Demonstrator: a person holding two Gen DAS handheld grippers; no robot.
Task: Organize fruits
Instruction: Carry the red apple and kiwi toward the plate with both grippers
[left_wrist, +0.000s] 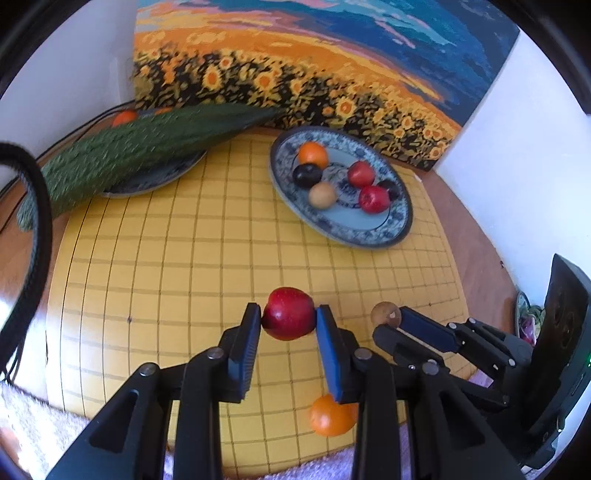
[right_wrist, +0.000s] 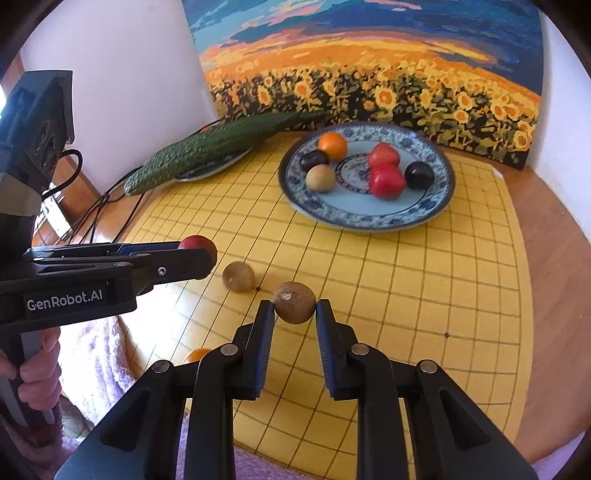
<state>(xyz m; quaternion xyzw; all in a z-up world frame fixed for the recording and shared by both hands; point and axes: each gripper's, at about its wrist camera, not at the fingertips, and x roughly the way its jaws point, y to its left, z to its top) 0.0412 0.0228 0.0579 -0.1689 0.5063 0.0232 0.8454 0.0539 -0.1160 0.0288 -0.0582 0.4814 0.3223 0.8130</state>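
My left gripper (left_wrist: 289, 315) is shut on a red apple (left_wrist: 288, 313) and holds it above the yellow grid board (left_wrist: 166, 258). My right gripper (right_wrist: 294, 306) is shut on a brown round fruit (right_wrist: 294, 302), also seen in the left wrist view (left_wrist: 385, 313). A blue patterned plate (left_wrist: 369, 236) at the far right of the board holds an orange (left_wrist: 313, 154), two red apples (left_wrist: 373, 198), dark plums (left_wrist: 307, 175) and a tan fruit (left_wrist: 322, 195). A second tan fruit (right_wrist: 238, 276) and an orange (left_wrist: 330, 415) lie on the board near the grippers.
A long green bumpy gourd (left_wrist: 122, 155) lies across a second plate (left_wrist: 159, 181) at the far left. A sunflower painting (left_wrist: 295, 74) leans on the wall behind. Black cables (right_wrist: 99, 210) run along the left. A purple towel (right_wrist: 92, 369) lies at the near edge.
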